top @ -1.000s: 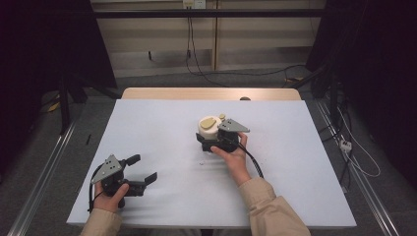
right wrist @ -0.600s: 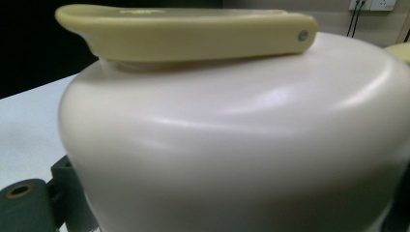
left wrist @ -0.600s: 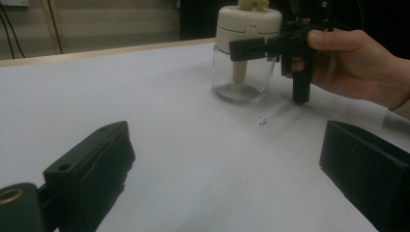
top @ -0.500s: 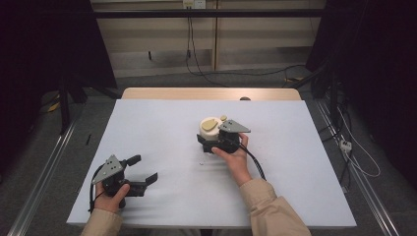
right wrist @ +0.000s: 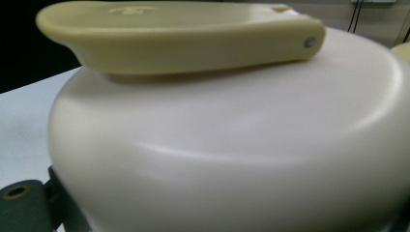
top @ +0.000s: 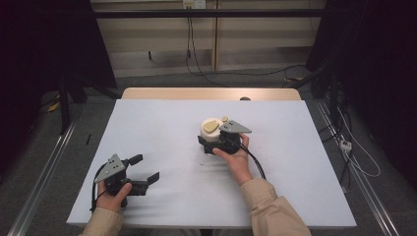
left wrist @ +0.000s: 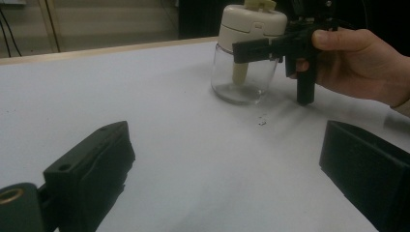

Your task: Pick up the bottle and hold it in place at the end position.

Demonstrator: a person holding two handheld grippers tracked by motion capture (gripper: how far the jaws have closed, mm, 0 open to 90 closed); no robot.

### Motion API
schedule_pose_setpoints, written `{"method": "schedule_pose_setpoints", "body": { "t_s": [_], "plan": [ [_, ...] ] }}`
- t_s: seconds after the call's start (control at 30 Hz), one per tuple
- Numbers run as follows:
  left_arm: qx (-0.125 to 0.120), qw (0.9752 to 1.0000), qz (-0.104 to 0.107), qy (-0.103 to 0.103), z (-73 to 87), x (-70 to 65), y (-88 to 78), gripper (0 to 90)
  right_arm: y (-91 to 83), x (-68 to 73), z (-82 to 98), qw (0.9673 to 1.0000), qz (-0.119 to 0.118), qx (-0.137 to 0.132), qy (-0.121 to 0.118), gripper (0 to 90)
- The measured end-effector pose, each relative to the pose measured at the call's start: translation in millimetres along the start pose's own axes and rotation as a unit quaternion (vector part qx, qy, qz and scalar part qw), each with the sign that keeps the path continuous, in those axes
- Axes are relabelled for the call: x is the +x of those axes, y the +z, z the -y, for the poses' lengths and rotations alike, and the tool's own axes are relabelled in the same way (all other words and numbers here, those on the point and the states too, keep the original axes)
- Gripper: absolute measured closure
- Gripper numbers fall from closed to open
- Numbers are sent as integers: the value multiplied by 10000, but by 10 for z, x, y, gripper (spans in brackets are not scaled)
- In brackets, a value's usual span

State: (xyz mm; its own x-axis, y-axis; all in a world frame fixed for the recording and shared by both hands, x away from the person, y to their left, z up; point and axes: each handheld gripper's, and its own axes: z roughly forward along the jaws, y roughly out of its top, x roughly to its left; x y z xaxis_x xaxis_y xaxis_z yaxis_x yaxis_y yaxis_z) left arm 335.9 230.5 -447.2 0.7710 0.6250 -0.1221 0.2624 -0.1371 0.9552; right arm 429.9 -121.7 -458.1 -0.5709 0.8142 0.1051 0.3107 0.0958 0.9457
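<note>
While the right tool (top: 216, 141) clamps the glass jar (left wrist: 242, 77) just under its cream lid (top: 212, 129), the jar stands upright near the middle of the white counter (top: 305, 162). Well apart at the near left corner, the left tool (top: 145, 169) rests with jaws spread wide, holding nothing.

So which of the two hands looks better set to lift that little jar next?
The right. The right gripper has its jaws around the jar just under the cream lid, seemingly gripping it. The left gripper rests open near the table's front left corner, well apart from it.
</note>
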Motion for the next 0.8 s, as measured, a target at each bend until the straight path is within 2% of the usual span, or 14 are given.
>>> {"method": "schedule_pose_setpoints", "body": {
  "t_s": [0.2,0.43,0.5,0.8],
  "plan": [
    [-39,10000,18,-41,-13,-25,16,40,-1,2,1,10000,4,-2,-1,61],
    [-43,9999,89,16,-46,-47,25,40,1,2,-1,10000,4,2,2,61],
    [-64,9999,107,-57,-56,-48,31,40,2,3,-1,10000,3,0,13,60],
    [-113,9995,250,-122,-180,-101,131,32,3,0,-3,10000,-4,3,3,61]
  ]
}}
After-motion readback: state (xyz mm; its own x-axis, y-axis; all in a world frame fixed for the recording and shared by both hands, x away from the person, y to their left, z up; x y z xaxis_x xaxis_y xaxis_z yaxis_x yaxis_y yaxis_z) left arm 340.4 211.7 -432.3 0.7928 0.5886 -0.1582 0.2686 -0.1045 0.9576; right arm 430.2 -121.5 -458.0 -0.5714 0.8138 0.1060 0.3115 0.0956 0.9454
